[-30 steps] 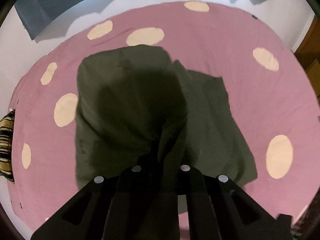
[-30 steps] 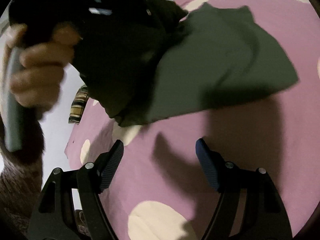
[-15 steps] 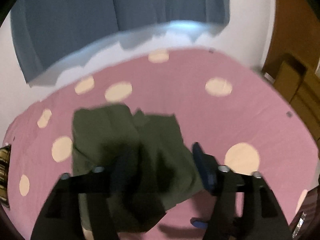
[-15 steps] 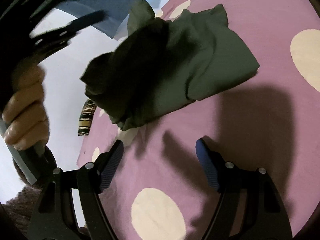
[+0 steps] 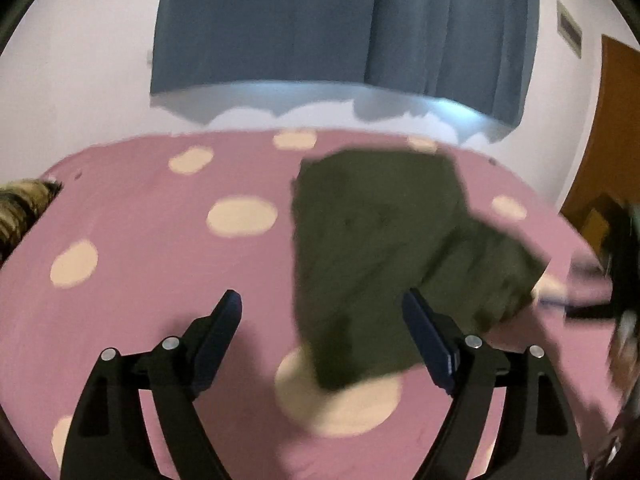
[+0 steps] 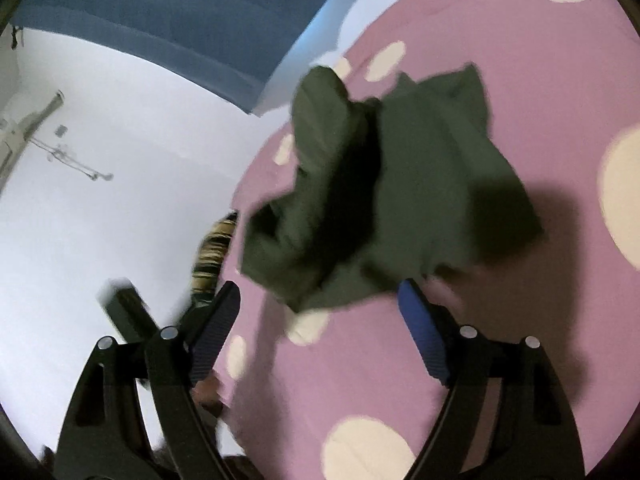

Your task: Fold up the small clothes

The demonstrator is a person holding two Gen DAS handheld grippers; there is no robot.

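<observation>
A dark olive-green garment (image 5: 384, 248) lies loosely folded on the pink bedsheet with cream dots (image 5: 160, 248). My left gripper (image 5: 322, 312) is open and empty, just in front of the garment's near edge. In the right wrist view the same garment (image 6: 400, 184) lies in a rumpled heap on the sheet (image 6: 500, 340). My right gripper (image 6: 318, 304) is open and empty, its fingertips close to the garment's near edge.
A striped yellow-and-black cloth (image 5: 20, 208) lies at the bed's left edge; it also shows in the right wrist view (image 6: 212, 256). Blue curtains (image 5: 340, 28) and a white wall stand behind the bed. A brown wooden door (image 5: 612, 128) is at the right.
My left gripper has opened and let go of the green garment, then drawn back and tilted up. The garment has dropped onto the sheet. My right gripper stayed open.
</observation>
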